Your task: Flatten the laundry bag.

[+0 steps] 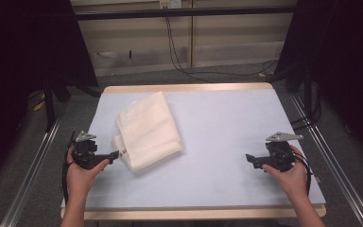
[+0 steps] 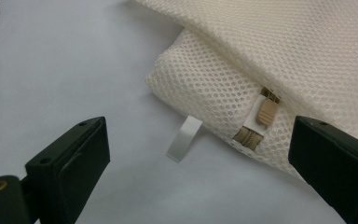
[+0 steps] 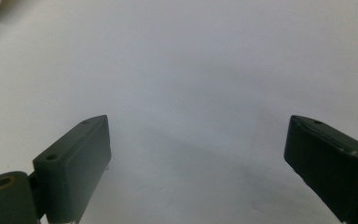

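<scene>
Left gripper (image 1: 116, 154): jaws wide apart, nothing between the pads, tips just beside the near corner of the mesh bag (image 1: 147, 130). In the left gripper view the zip pull (image 2: 265, 113) and a white tag (image 2: 184, 139) lie ahead of the jaws, with the right-hand jaw already over the mesh.

Right gripper (image 1: 249, 160): jaws likewise released and empty, over bare table (image 1: 227, 142), well apart from the bag.

Risks, as judged:
- The jaws may close on loose mesh or the tag instead of the zip pull, which is small and half tucked into the fold.
- A one-sided pull would likely drag the unweighted bag rather than open it, since the right gripper is too far off to pin it.

Clearance: the bag lies left of centre, near the left table edge; open room to its right and front.
</scene>
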The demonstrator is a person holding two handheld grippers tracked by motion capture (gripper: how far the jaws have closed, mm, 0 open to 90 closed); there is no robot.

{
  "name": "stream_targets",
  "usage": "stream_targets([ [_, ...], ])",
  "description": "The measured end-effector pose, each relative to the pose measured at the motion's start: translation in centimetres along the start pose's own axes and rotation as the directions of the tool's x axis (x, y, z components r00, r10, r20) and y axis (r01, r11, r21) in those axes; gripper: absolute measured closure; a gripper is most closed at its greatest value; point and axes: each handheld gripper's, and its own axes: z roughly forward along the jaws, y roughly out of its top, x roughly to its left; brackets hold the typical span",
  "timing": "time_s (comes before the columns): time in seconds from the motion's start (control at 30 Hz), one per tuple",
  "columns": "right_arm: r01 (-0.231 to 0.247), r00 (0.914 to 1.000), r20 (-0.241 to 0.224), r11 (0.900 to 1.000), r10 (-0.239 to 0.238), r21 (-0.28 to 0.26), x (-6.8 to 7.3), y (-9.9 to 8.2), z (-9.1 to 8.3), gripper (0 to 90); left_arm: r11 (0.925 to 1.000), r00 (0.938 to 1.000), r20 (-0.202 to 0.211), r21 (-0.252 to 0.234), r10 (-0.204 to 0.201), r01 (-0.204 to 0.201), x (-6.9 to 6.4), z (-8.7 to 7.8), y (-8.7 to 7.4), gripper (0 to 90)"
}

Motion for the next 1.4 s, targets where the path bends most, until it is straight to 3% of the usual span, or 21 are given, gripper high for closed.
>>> stream_targets([
  [0.37,0.010,0.9999,-0.002,0.9999,-0.010,0.013,0.3,0.4,0.3,6.7,0.9999,0.9999,-0.006,0.002,-0.010,0.010,0.0,0.1,-0.2,7.0],
  [0.57,0.022,0.9997,-0.001,0.9997,-0.022,0.008,0.3,0.4,0.4,7.0,0.9999,0.9997,0.026,0.014,-0.002,0.001,-0.3,0.4,-0.1,10.0],
  [0.73,0.011,0.9999,-0.002,0.9997,-0.011,-0.021,0.0,0.4,0.0,7.0,0.9998,0.9995,0.030,0.016,-0.012,0.012,-0.6,1.0,-0.1,19.1],
  [0.83,0.025,0.9997,-0.005,0.9995,-0.025,-0.018,0.1,0.3,0.1,7.1,0.9996,0.9991,0.033,0.008,-0.026,0.026,-0.7,1.5,-0.2,23.0],
  [0.93,0.025,0.9996,-0.013,0.9996,-0.025,-0.016,0.2,0.3,0.1,7.7,0.9991,0.9982,0.054,0.036,-0.025,0.023,-0.8,2.3,-0.3,24.9],
  [1.1,0.015,0.9998,-0.014,0.9998,-0.015,-0.009,0.1,0.2,0.1,7.9,0.9992,0.9967,0.071,0.015,-0.039,0.038,-1.2,2.5,0.0,31.4],
  [1.17,0.031,0.9994,-0.018,0.9994,-0.031,-0.015,0.1,0.2,0.2,7.9,0.9993,0.9972,0.069,0.026,-0.029,0.027,-1.5,2.8,0.1,33.2],
  [1.4,0.027,0.9994,-0.021,0.9996,-0.027,-0.004,0.2,0.1,0.1,8.2,0.9971,0.9928,0.102,0.048,-0.063,0.058,-1.9,3.7,-0.3,40.3],
])
